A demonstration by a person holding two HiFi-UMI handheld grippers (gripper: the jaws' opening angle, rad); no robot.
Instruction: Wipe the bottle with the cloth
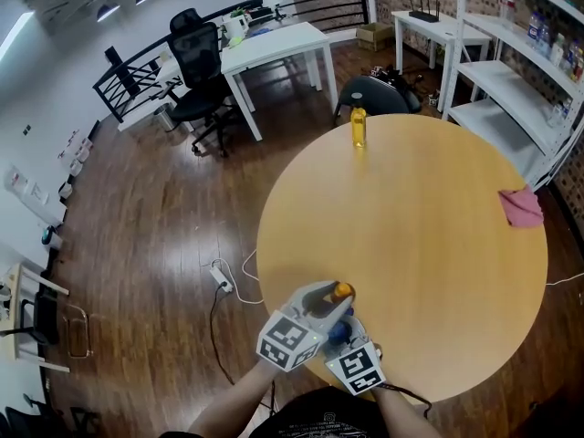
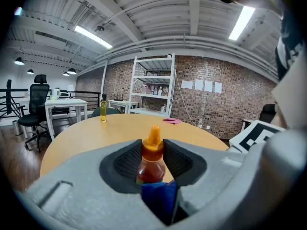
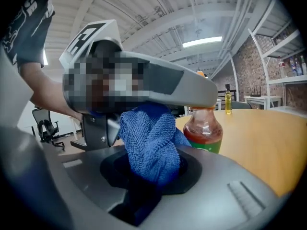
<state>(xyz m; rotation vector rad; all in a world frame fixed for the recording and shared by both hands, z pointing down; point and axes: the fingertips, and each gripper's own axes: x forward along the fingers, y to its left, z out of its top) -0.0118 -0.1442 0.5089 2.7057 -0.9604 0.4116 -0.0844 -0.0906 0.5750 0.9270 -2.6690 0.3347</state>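
My left tongs (image 2: pixel 152 150) clamp the sauce bottle (image 3: pixel 203 131), my right tongs (image 3: pixel 153 174) pinch the blue cloth (image 3: pixel 148 138) beside it; wiping looks unfinished.

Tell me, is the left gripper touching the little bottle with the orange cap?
Touching. The left gripper view shows the left gripper with both jaws pressed against the neck of the bottle, with no gap on either side.

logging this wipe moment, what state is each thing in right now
left gripper: fingers shut on sauce bottle
sauce bottle: capped, upright, held
right gripper: fingers shut on blue cloth
blue cloth: bunched, by the sauce bottle
yellow bottle: upright, untouched
pink cloth: crumpled, untouched
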